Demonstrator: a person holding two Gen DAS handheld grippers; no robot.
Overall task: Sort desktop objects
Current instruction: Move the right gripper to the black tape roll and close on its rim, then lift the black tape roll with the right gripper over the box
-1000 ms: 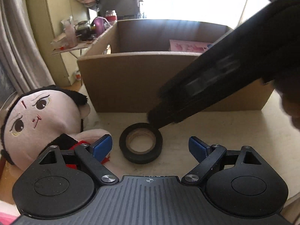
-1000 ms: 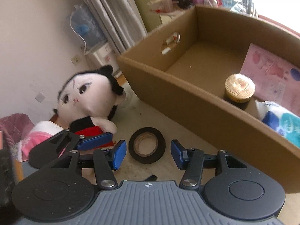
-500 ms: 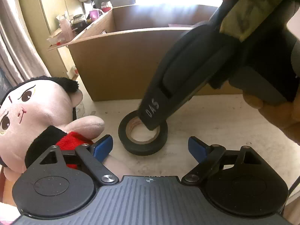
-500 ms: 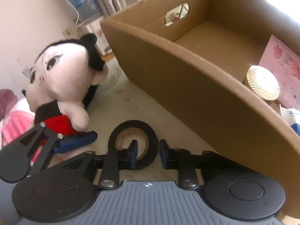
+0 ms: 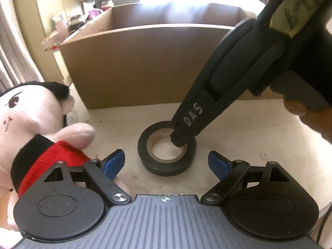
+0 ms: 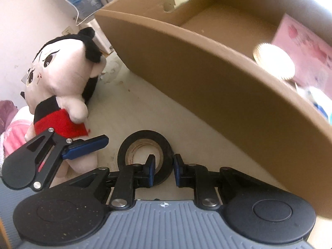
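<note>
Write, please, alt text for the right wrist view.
The right tongs are shut on the wall of a black tape roll lying on a pale tabletop. A plush doll sits to the left; an open cardboard box stands behind.

Both wrist views close, downward; share tape roll point(image 5: 166, 154).

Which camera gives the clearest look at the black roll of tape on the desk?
The left wrist view: the black roll of tape lies nearly whole, with only the right gripper covering some rim. In the right wrist view, that gripper's fingers hide the roll's near side.
</note>
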